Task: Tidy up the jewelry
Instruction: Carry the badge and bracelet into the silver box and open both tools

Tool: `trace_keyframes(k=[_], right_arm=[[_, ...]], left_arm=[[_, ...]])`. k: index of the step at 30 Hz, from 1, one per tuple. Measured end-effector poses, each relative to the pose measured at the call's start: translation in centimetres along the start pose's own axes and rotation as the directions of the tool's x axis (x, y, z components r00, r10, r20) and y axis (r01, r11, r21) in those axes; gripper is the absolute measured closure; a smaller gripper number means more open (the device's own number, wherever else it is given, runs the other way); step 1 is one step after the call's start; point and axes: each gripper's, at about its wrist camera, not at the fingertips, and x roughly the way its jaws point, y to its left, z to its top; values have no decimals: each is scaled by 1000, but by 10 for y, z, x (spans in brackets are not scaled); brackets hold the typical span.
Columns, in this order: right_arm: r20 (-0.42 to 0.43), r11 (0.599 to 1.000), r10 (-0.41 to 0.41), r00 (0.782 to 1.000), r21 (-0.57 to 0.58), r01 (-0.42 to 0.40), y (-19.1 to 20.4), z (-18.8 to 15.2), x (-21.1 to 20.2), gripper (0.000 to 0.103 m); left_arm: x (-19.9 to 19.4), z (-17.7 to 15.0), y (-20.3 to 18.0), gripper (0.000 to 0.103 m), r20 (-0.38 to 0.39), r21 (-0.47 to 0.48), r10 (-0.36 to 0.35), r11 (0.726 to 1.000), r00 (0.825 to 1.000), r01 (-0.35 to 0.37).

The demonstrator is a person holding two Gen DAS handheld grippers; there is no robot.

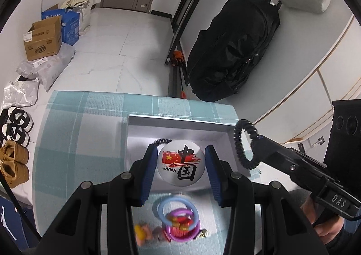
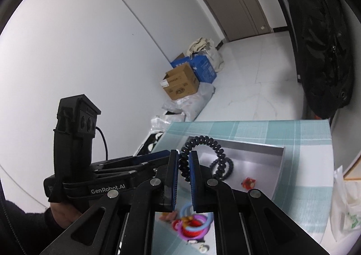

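Left tongs grasp badge over box; right tongs clench coil bracelet; ring pile below.

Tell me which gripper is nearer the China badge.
Left. The left gripper has its fingers on either side of the China badge over the white box; the right gripper is off to its right, holding the black spiral bracelet.

A table is covered by a teal and white checked cloth. An open white box is set on its far right part. A blurred heap of coloured rings and small trinkets is seen on the near part.
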Motion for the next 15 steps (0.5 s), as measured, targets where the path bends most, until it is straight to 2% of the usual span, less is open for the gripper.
trace_keyframes(k=[8,9,10,11,12,13,15], right_arm=[[-56,999,-16,998,44,18,-28,2,25,94],[-63,998,-20,998,50,23,-31,1,28,91],[-70,998,-28,997,53,32,-32,1,30,91],[-75,998,-22,997,57,26,-34,1,31,90],[-83,998,-19,996,55,24,-35,0,32,82],[-83,998,-28,996,50,32,-36,0,32,65],[-60,998,-41,997,43,44,-37,-2,26,53]], left_arm=[[25,11,11,65,-58,-22,-38,999,998,37],[28,12,14,64,-78,-31,-40,999,996,38],[32,14,17,59,-105,-39,-40,999,994,36],[34,14,19,48,-119,-46,-41,998,992,36],[34,14,20,38,-116,-55,-49,998,992,43],[31,14,22,34,-99,-70,-76,995,992,69],[26,13,25,27,-82,-85,-99,992,992,93]])
